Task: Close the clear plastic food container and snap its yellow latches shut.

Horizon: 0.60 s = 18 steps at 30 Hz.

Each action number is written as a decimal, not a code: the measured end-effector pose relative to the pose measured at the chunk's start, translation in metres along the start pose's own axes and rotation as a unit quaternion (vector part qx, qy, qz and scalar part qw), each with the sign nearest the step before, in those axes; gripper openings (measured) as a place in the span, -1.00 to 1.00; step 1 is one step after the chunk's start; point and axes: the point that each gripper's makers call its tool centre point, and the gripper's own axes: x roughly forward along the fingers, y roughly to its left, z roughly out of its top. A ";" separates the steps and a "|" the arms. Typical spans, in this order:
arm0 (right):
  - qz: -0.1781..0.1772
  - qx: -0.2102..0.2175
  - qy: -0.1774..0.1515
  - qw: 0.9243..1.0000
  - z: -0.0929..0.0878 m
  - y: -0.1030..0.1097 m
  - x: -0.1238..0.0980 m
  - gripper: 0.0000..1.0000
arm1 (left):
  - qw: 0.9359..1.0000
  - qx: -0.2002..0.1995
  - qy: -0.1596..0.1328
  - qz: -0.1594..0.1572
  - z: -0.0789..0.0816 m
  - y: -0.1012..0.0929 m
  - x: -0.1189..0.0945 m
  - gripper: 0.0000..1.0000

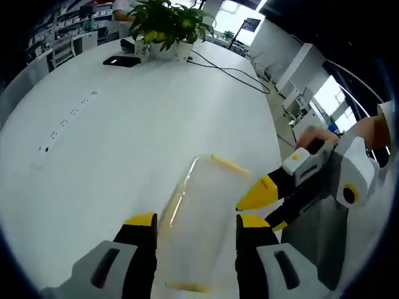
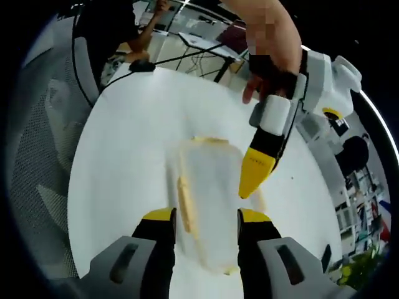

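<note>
The clear plastic food container [image 1: 199,212] lies on the white table [image 1: 124,137], with a yellow latch [image 1: 229,165] at its far end and another at its near end. My left gripper [image 1: 196,227] hovers open, one jaw on each side of the container. The right gripper [image 1: 268,210] comes in from the right, its yellow tips apart by the container's right edge. In the right gripper view the container [image 2: 212,187] lies between the jaws of my open right gripper [image 2: 206,221]. A yellow latch [image 2: 186,205] runs along its left side. The left gripper [image 2: 254,177] points down at its right edge.
Potted plants [image 1: 165,28] and a black flat object [image 1: 122,61] stand at the table's far end, with a black cable [image 1: 234,73] trailing right. A mesh chair [image 2: 43,156] sits past the table edge. A person's hand [image 2: 271,37] holds the left gripper.
</note>
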 end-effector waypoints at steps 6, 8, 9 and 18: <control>-0.007 0.022 0.004 1.000 -0.004 -0.008 -0.007 -0.25 | 0.999 -0.009 -0.031 0.020 -0.010 -0.009 -0.013 -0.09; -0.007 0.037 0.006 0.999 -0.008 -0.011 -0.008 -0.23 | 0.999 -0.004 -0.043 0.031 -0.011 -0.010 -0.017 -0.07; -0.007 0.044 0.008 0.999 -0.010 -0.012 -0.009 -0.23 | 0.998 -0.004 -0.052 0.035 -0.011 -0.012 -0.018 -0.06; -0.015 0.103 0.016 0.994 -0.032 -0.021 -0.015 -0.13 | 0.989 -0.013 -0.117 0.087 -0.031 -0.014 -0.028 -0.06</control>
